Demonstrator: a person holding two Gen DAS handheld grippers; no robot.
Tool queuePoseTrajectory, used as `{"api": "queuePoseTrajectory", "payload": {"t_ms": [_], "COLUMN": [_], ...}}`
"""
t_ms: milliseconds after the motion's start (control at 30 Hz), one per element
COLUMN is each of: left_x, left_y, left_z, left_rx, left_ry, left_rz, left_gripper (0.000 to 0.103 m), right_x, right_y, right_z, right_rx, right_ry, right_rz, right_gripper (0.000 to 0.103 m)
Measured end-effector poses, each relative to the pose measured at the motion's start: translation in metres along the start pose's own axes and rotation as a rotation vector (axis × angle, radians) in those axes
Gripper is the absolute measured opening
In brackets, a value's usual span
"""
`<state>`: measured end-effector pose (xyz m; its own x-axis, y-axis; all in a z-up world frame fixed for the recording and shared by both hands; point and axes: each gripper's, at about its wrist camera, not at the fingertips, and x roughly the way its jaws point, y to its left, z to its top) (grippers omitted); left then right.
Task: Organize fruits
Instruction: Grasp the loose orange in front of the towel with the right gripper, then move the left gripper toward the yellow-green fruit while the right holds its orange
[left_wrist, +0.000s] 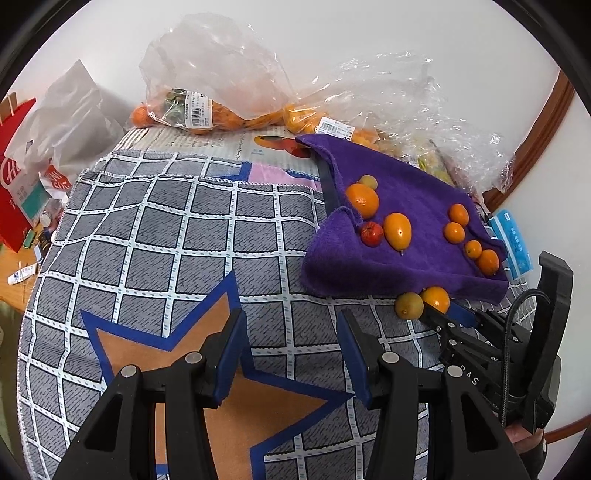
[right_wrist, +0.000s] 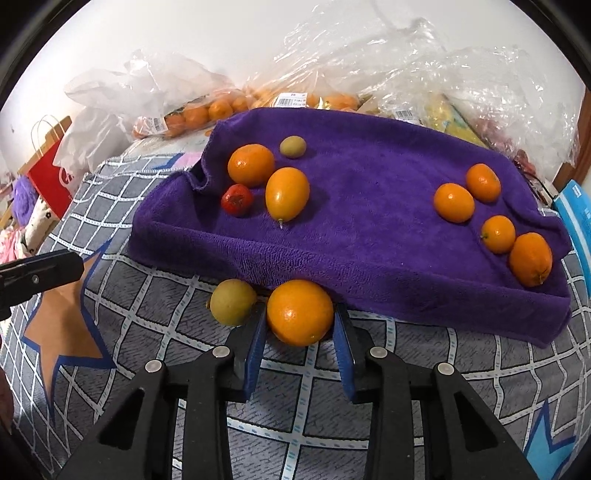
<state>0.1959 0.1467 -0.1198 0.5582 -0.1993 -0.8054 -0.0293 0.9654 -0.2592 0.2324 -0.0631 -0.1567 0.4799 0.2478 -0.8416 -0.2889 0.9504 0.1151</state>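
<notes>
My right gripper (right_wrist: 301, 310) is shut on a round orange (right_wrist: 300, 312) that rests on the checked cloth just in front of the purple towel (right_wrist: 369, 258). A yellow-green fruit (right_wrist: 232, 302) lies touching that gripper's left finger. On the towel's left are an orange (right_wrist: 251, 164), an oval orange fruit (right_wrist: 287, 194), a small red fruit (right_wrist: 237, 199) and a small green one (right_wrist: 292, 146). Several small oranges (right_wrist: 454, 202) lie at its right. My left gripper (left_wrist: 291, 317) hangs open and empty over the orange star (left_wrist: 236, 406); the held orange (left_wrist: 436, 299) is to its right.
Clear plastic bags of oranges (left_wrist: 207, 110) and crumpled wrap (left_wrist: 424, 122) line the back against the wall. A red paper bag (left_wrist: 14, 192) and clutter sit at the left edge, and a blue packet (left_wrist: 513, 243) lies right of the towel. The grey checked cloth (left_wrist: 166, 240) covers the table.
</notes>
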Motion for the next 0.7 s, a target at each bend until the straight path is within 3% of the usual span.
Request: {"api": "queuePoseTrajectory", "payload": {"t_ms": [700], "left_x": [-0.005], "left_y": [-0.028], "left_z": [-0.026], "left_rx": [0.015], "left_ry": [0.000], "left_rz": [0.062], "left_gripper": [0.046], "right_x": [-0.034], "right_y": [-0.019], "right_z": [-0.026], "right_rx": [-0.009], "right_ry": [-0.027], "right_rz": [0.014], "right_gripper": [0.035]}}
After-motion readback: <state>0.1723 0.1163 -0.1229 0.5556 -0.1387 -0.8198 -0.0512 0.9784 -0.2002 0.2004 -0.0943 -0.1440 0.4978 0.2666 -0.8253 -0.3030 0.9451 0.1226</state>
